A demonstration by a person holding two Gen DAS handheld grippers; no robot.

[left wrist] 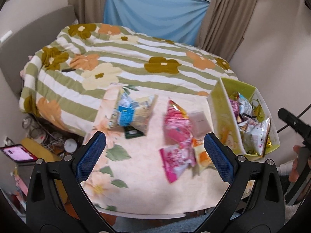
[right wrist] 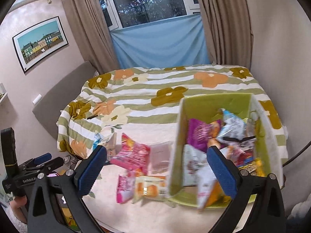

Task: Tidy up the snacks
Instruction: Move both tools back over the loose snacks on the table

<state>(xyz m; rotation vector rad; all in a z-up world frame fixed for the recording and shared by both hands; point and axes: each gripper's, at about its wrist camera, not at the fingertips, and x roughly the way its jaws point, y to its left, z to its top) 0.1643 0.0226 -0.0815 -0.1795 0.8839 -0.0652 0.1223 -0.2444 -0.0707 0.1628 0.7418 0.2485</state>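
- both grippers spread wide, nothing between the pads: left gripper [left wrist: 154,155] hangs over the loose packets, right gripper [right wrist: 156,170] straddles the near-left wall of the green box [right wrist: 176,155].
- loose snacks on the floral tablecloth [left wrist: 140,170]: pink packets [left wrist: 177,130], an orange-and-white packet [left wrist: 202,155] partly behind the left gripper's right finger, a blue-and-yellow bag [left wrist: 132,114] further left with a small dark sachet [left wrist: 133,133] at its near edge. all motion-blurred, labels unreadable.
- pale mauve flat packet [left wrist: 200,123] just beside the box wall.
- box sits at the table's right edge, stuffed with mixed packets [right wrist: 204,136]; contents overlap, count can't be told, near corner smeared.
- right wrist view: left gripper's body cut off at the left edge, a hand [right wrist: 18,203] under it.
- striped flower bedspread [left wrist: 120,58] behind the table.
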